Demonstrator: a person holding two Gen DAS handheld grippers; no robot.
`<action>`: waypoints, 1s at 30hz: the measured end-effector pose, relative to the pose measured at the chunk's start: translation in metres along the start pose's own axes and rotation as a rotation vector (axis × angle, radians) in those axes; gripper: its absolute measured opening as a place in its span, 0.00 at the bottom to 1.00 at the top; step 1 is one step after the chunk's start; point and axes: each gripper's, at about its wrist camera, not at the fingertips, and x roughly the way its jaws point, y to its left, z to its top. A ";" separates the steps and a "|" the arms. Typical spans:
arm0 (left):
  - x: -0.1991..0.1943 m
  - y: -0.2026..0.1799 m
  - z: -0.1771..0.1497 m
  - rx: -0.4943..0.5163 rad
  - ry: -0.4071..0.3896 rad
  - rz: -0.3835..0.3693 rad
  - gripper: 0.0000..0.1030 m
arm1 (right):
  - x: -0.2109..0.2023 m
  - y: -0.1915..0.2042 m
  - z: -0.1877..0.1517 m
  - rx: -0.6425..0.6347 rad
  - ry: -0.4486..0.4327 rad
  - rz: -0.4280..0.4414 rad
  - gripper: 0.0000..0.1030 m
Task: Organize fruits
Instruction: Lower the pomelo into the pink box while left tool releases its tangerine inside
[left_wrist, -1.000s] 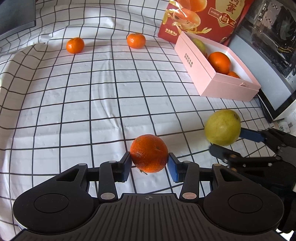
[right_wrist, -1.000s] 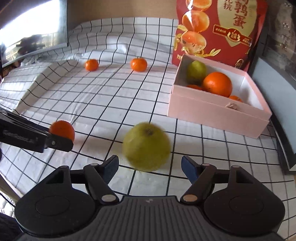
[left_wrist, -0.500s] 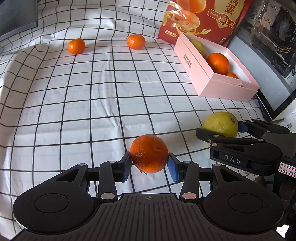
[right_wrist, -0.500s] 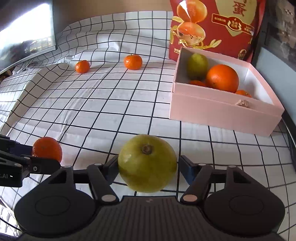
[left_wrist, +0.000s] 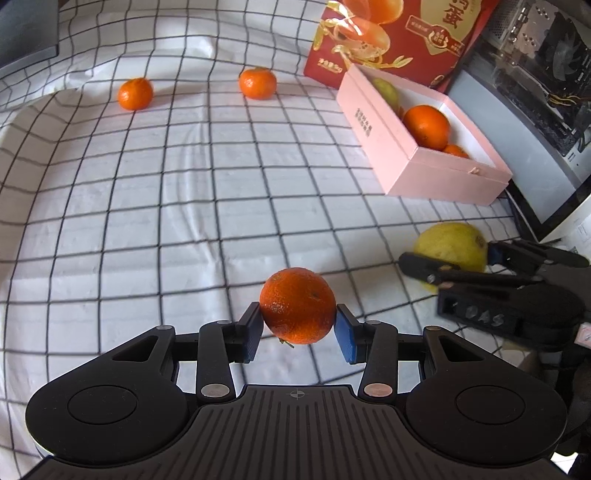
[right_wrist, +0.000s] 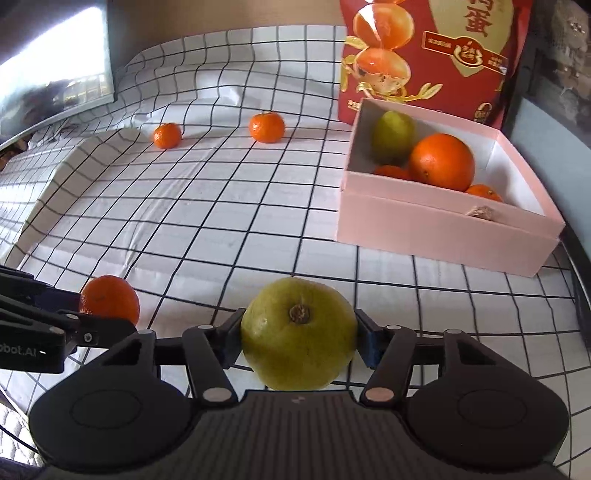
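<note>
My left gripper (left_wrist: 299, 328) is shut on an orange mandarin (left_wrist: 297, 306) and holds it just above the checked cloth. It also shows at the left edge of the right wrist view, with the mandarin (right_wrist: 109, 299) in it. My right gripper (right_wrist: 299, 339) has a yellow-green pear (right_wrist: 299, 332) between its pads, stem end facing the camera. Its jaws are closing and both pads touch the fruit. From the left wrist view the right gripper (left_wrist: 454, 258) and pear (left_wrist: 448, 243) lie to the right. The pink box (right_wrist: 424, 225) stands ahead on the right, holding a green pear, a large orange and small mandarins.
Two loose mandarins (left_wrist: 135, 94) (left_wrist: 257, 82) lie at the far side of the cloth. A red printed bag (right_wrist: 436, 48) stands behind the pink box (left_wrist: 373, 129). A dark screen and equipment line the right edge. The cloth rises in a fold at the far left.
The right gripper's jaws have closed from wide apart onto the pear, which now sits steady between the pads. The left gripper holds its mandarin as before.
</note>
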 end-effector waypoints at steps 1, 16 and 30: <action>0.000 -0.003 0.004 0.006 -0.009 -0.008 0.45 | -0.004 -0.004 0.004 0.012 -0.011 0.002 0.58; 0.025 -0.134 0.183 0.287 -0.155 -0.138 0.46 | -0.053 -0.111 0.205 -0.016 -0.187 -0.141 0.58; 0.122 -0.164 0.158 0.349 -0.023 -0.101 0.46 | 0.061 -0.164 0.202 0.099 0.017 -0.139 0.58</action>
